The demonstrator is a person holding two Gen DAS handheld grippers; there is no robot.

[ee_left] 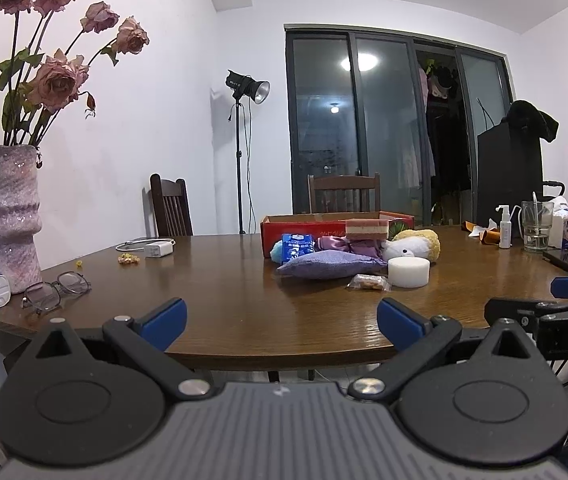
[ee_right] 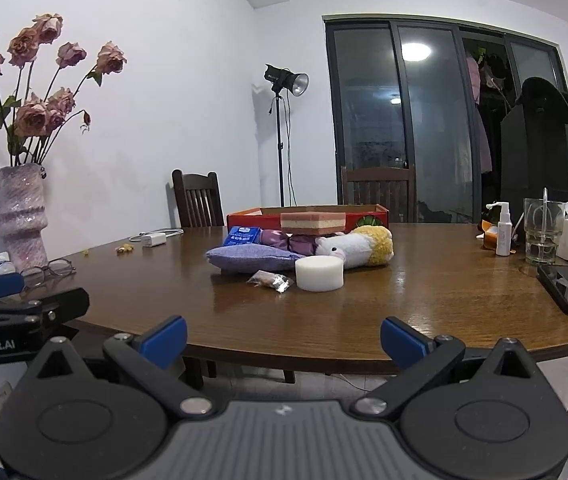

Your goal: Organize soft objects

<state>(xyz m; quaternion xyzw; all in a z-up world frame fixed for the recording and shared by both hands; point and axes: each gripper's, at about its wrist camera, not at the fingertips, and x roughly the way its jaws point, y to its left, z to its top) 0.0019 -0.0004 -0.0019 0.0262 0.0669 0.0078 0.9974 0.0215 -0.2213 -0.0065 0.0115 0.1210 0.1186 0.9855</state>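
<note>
Clearly the soft things are heaped together so they can go into the red box standing right behind them on the bench. Against the front of that box lie a purple pouch, a plush toy, a blue tissue pack and purple fabric, with a striped sponge resting on top of the heap. A white foam disc and a small snack packet sit nearest me, in front of the pile.

I hold my left tool back at the bench edge, well short of the box, fingers spread wide and gripping nothing. My right tool hovers beside it the same way, wide apart and empty. I judge that nothing has been picked yet; the foam disc looks the easiest first grab.
</note>
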